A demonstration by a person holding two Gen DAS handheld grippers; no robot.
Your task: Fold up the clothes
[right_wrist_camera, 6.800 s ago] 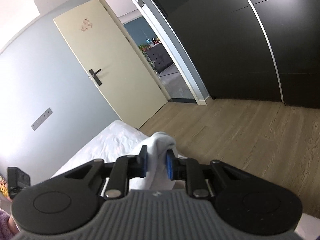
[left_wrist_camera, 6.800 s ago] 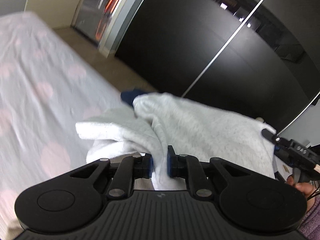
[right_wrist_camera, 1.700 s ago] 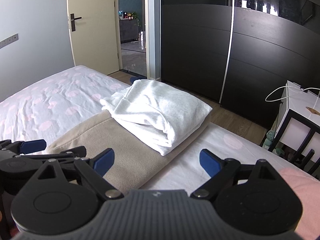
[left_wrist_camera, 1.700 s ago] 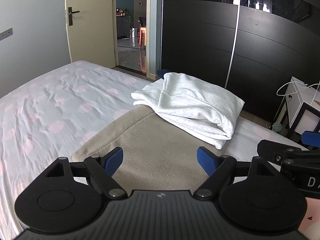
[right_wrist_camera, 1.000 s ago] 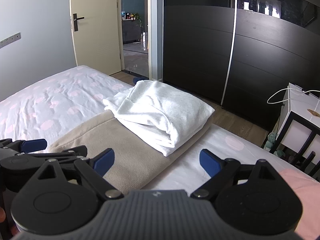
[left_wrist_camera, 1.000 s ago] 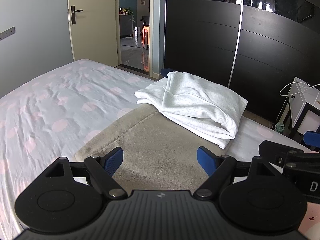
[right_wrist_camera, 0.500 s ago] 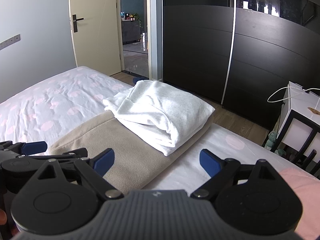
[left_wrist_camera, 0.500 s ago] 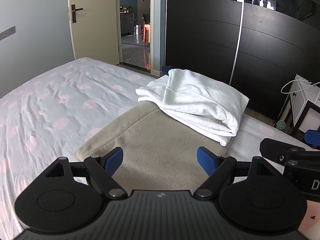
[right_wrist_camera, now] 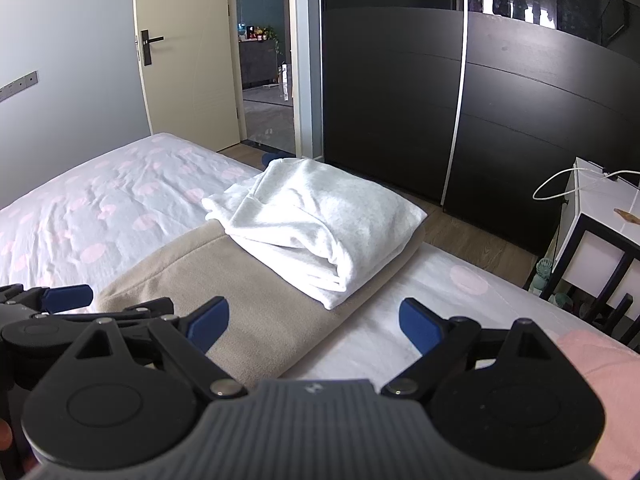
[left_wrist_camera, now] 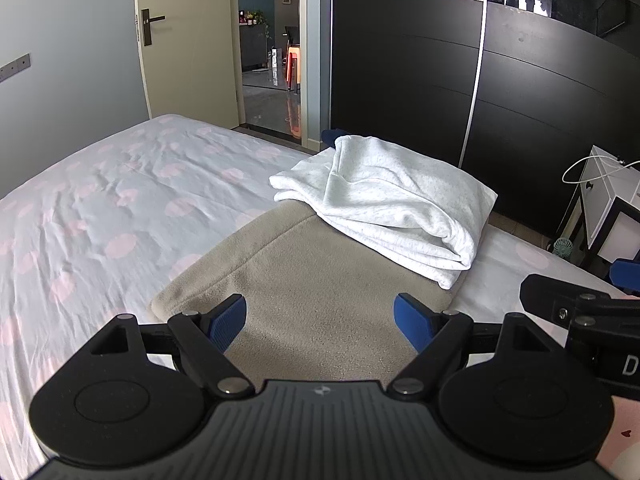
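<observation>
Folded white garment (left_wrist_camera: 384, 204) lies on the far end of a beige fleece blanket (left_wrist_camera: 320, 304), with the folded edges stacked in layers at the near right corner. Its far left portion is looser and extends just past the blanket edge onto the sheet. In the right wrist view the same garment (right_wrist_camera: 316, 224) sits near the bed edge, close to the wooden floor (right_wrist_camera: 472, 236).

Left tongs (left_wrist_camera: 320, 320): jaws stand wide apart, blue pads (left_wrist_camera: 228, 318) clear of all fabric, nothing between them. The unit hangs above the near part of the blanket, well short of the garment.

Right tongs (right_wrist_camera: 314, 322): jaws likewise wide apart and empty, pads (right_wrist_camera: 420, 324) positioned over the blanket's right edge and the bare sheet beside it. No contact with the garment.

Each unit appears at the margin of the other's view: the right tongs at the right edge of the left wrist view, the left tongs at the left edge of the right wrist view.

Bed (left_wrist_camera: 100, 216) carries a pale sheet with pink dots. A pink item (right_wrist_camera: 600, 368) lies at the near right; what it is cannot be determined. Beyond the bed: a black sliding wardrobe (left_wrist_camera: 520, 92), an open cream door (left_wrist_camera: 184, 36), and a white side unit (right_wrist_camera: 600, 216) with a white cable lying on top of it.
</observation>
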